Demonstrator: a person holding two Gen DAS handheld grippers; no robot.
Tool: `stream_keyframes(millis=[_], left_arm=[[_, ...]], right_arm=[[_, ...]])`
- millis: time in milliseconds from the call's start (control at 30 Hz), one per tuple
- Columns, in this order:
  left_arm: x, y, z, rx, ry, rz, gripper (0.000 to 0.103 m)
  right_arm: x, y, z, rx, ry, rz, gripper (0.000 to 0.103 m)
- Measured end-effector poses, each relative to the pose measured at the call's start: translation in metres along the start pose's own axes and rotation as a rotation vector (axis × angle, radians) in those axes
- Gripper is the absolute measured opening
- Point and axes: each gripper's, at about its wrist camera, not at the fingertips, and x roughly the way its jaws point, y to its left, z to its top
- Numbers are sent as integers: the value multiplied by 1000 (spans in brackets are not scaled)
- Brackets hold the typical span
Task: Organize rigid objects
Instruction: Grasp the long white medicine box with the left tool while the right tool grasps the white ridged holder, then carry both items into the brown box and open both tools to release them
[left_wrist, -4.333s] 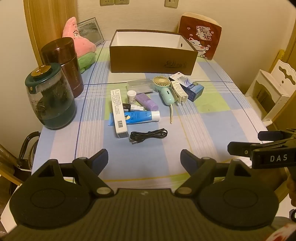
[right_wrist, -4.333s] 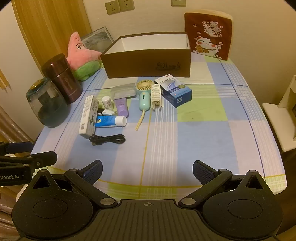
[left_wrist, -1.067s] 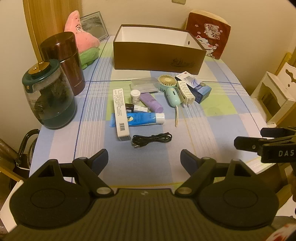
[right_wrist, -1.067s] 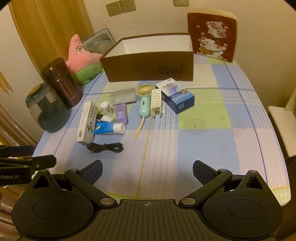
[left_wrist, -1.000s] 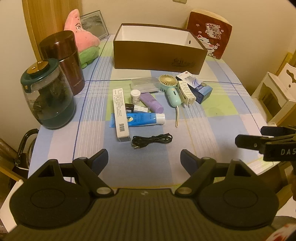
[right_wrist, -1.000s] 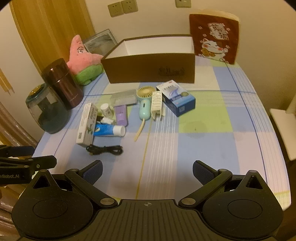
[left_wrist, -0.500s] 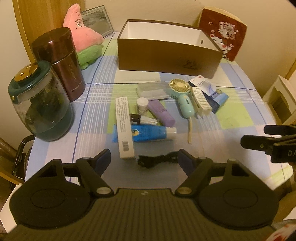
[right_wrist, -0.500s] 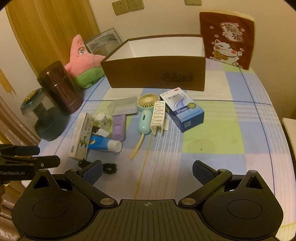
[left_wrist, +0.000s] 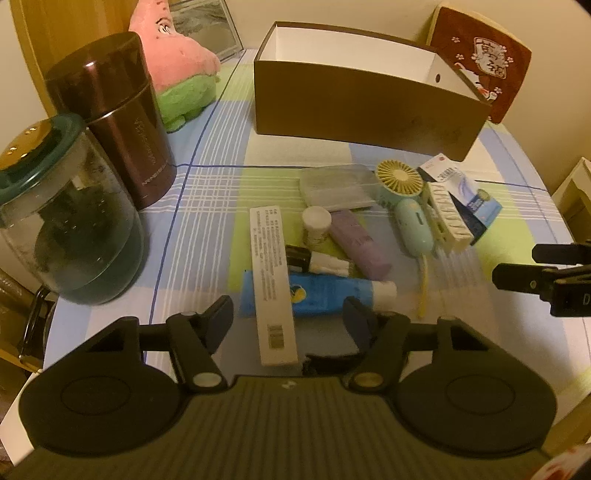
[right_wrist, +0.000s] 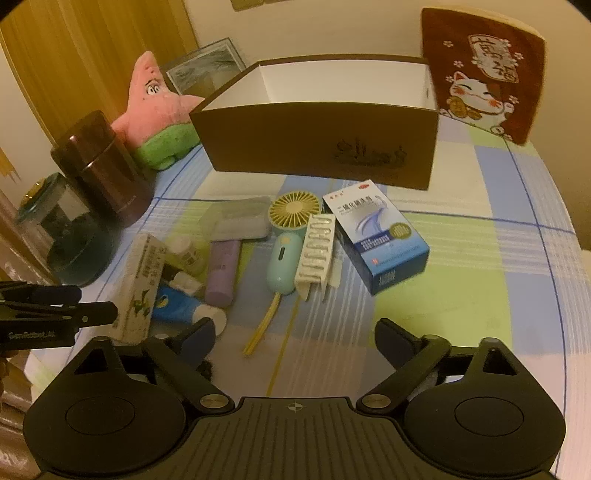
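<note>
Left gripper (left_wrist: 288, 317): its jaws are closing, about two-thirds apart; nothing is pressed by the pads.
Between the left jaws: the near end of the long white carton (left_wrist: 272, 284) is seen, with the blue tube (left_wrist: 317, 295) crossing just beyond it.
Long white carton: its long axis runs away from the left gripper, tilted slightly leftward at the far end; the barcode end lies nearest.
Blue tube: laid crosswise under the carton, white cap pointing right.
Black cable (left_wrist: 328, 363): partly hidden at the left gripper's base, just beside the carton's near end.
Right gripper (right_wrist: 295, 338): its jaws are closing but stand wide; bare tablecloth (right_wrist: 461, 295) and the yellow strap of the handheld fan (right_wrist: 286, 251) are seen between them, nothing gripped.
Handheld fan: head towards the brown box (right_wrist: 321, 147), handle pointing towards the right gripper.
White ribbed piece (right_wrist: 316, 256): laid beside the fan, parallel to it.
Blue-and-white medicine carton (right_wrist: 376, 240): beyond the right jaws, angled, near end to the right.
Purple tube (right_wrist: 221, 271): lengthwise, left of the fan.
Brown box: open, behind the cluster.
</note>
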Motion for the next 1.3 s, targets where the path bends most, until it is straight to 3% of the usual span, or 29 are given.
stream_keyframes(millis=[133, 233, 433, 567, 767, 900, 1300], left_arm=[[16, 2, 7, 0, 5, 1, 59], [30, 3, 13, -2, 20, 5, 58], [50, 4, 20, -10, 47, 17, 45], [57, 5, 24, -22, 59, 26, 23], [52, 5, 31, -22, 29, 61, 23], [50, 5, 38, -34, 27, 75, 23], [50, -4, 48, -34, 17, 101, 23]], right_arm=[[15, -2, 8, -26, 1, 1, 77], [23, -5, 12, -25, 2, 0, 75], [37, -14, 23, -7, 4, -8, 74], [45, -20, 30, 5, 6, -12, 74], [57, -25, 40, 23, 14, -6, 74], [69, -24, 45, 19, 32, 3, 54], [104, -22, 53, 22, 75, -46, 31]])
